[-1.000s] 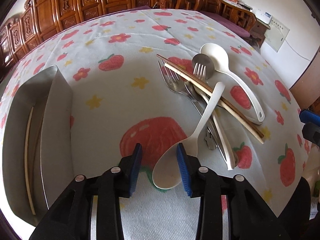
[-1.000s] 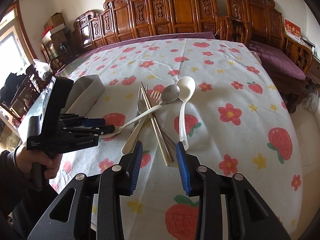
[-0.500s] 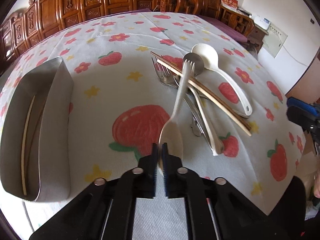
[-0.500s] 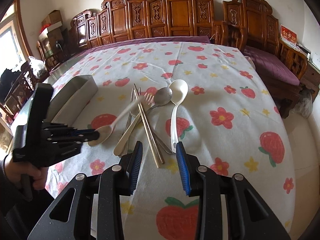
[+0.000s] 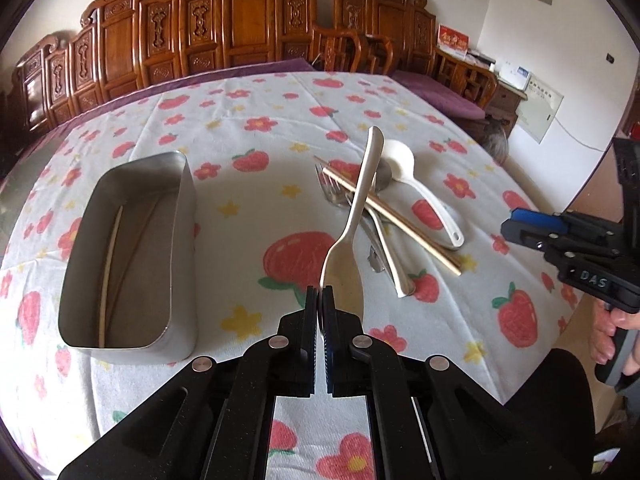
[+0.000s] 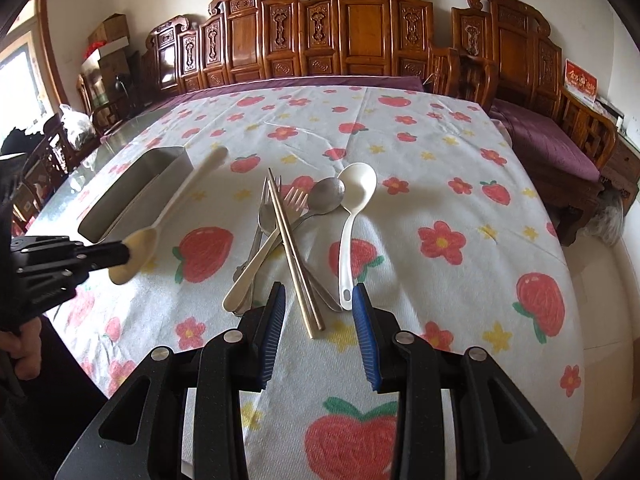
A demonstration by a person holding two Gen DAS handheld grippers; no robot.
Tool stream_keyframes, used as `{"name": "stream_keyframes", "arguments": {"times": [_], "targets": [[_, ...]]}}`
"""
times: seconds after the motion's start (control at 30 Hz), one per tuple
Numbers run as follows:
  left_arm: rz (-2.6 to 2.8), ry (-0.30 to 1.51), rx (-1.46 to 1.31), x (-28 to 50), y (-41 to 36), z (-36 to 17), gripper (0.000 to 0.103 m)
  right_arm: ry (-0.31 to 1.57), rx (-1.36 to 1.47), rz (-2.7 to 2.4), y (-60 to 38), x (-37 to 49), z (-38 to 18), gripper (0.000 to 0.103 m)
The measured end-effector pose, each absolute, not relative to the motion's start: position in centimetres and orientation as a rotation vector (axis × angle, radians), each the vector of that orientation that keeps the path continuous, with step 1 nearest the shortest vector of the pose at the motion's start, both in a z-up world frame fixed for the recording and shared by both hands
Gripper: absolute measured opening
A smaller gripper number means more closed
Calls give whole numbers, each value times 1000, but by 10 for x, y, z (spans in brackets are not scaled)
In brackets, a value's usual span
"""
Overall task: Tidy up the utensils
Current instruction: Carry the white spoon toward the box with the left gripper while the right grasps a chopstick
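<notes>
My left gripper [image 5: 321,294] is shut on the bowl of a cream plastic spoon [image 5: 356,216] and holds it above the table, handle pointing away; it also shows in the right wrist view [image 6: 160,220]. A steel utensil box [image 5: 128,248] with a chopstick inside stands to the left. The utensil pile [image 6: 296,232] lies mid-table: chopsticks [image 6: 294,256], forks, a steel spoon, a white ladle spoon [image 6: 352,216] and another cream spoon. My right gripper [image 6: 319,308] is open, just in front of the pile's near end.
The table has a strawberry-and-flower cloth [image 6: 440,200]. Carved wooden chairs [image 6: 344,36] line the far side. The right gripper and the hand holding it show at the right edge of the left wrist view [image 5: 580,248].
My left gripper closed on the cream spoon's bowl and lifted it off the pile, up and toward the box. My right gripper stayed open and drew back slightly.
</notes>
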State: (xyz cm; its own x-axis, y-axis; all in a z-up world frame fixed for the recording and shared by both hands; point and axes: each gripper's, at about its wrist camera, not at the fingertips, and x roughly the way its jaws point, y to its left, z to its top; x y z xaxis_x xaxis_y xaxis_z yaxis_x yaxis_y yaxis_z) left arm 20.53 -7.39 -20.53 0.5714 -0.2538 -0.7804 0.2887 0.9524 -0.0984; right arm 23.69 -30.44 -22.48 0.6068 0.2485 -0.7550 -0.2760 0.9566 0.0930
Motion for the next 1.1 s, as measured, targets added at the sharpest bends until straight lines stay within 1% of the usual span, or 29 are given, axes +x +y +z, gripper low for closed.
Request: {"name": "stream_keyframes", "arguments": {"times": [0.17, 0.2, 0.27, 0.37, 0.43, 0.5, 0.57, 0.67, 0.87, 1.1], "targets": [[-338, 899, 20, 209, -65, -205, 2, 878, -30, 296, -308, 247, -234, 36], [-339, 897, 15, 211, -64, -205, 2, 882, -31, 296, -308, 249, -236, 32], [-342, 889, -1, 213, -59, -207, 2, 891, -46, 295, -307, 254, -241, 29], [-349, 882, -20, 215, -53, -209, 2, 909, -57, 316, -303, 263, -250, 20], [-358, 878, -28, 215, -51, -210, 2, 918, -65, 329, -299, 268, -255, 19], [-369, 874, -29, 215, -49, -210, 2, 928, -69, 343, -294, 273, -260, 16], [-378, 870, -32, 215, -46, -210, 2, 943, -78, 355, -287, 279, -266, 15], [-388, 857, -32, 213, -43, -208, 2, 964, -101, 354, -278, 287, -275, 11], [-392, 845, -12, 211, -42, -208, 2, 1005, -120, 357, -269, 298, -287, 11], [-386, 838, -10, 211, -39, -210, 2, 1011, -169, 340, -259, 301, -291, 12]]}}
